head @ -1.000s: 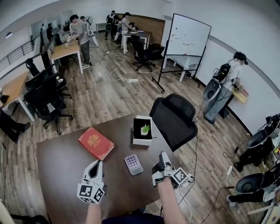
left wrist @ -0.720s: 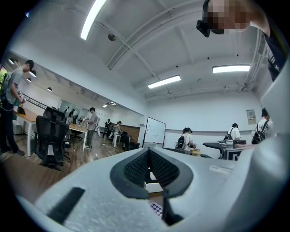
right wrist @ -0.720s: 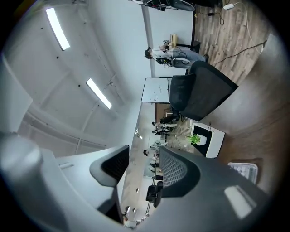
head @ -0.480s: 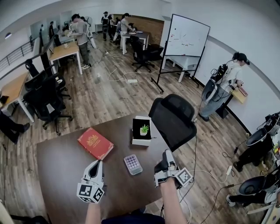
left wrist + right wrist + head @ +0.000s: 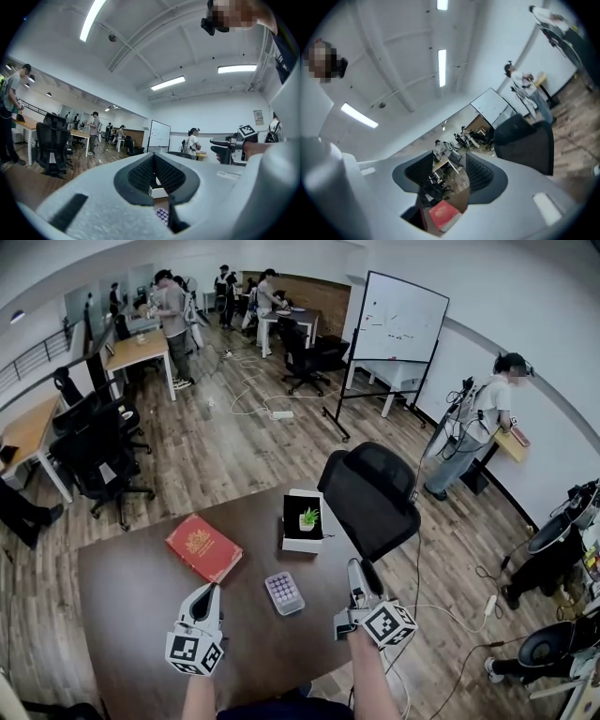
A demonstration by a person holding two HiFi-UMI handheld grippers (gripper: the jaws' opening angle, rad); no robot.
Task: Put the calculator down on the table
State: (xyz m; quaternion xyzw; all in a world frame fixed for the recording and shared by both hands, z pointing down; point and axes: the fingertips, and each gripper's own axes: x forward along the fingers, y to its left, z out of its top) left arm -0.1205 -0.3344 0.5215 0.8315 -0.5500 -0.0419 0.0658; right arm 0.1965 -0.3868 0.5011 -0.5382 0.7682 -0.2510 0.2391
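The calculator (image 5: 284, 592), small and pale with purple keys, lies flat on the dark brown table (image 5: 131, 587) between my two grippers. My left gripper (image 5: 210, 592) hovers to its left, jaws shut and empty; in the left gripper view a corner of the calculator (image 5: 162, 215) shows below the closed tips. My right gripper (image 5: 357, 570) is to the calculator's right near the table edge, apart from it, rolled on its side. In the right gripper view its jaws stand open with nothing between them.
A red book (image 5: 204, 547) lies left of centre on the table. A white box with a small plant (image 5: 302, 521) stands at the far edge. A black office chair (image 5: 370, 498) stands against the table's right side. People work at desks beyond.
My right gripper has drawn back to the right, away from the calculator, and rolled over. The calculator and left gripper have not moved. The person by the right wall has shifted.
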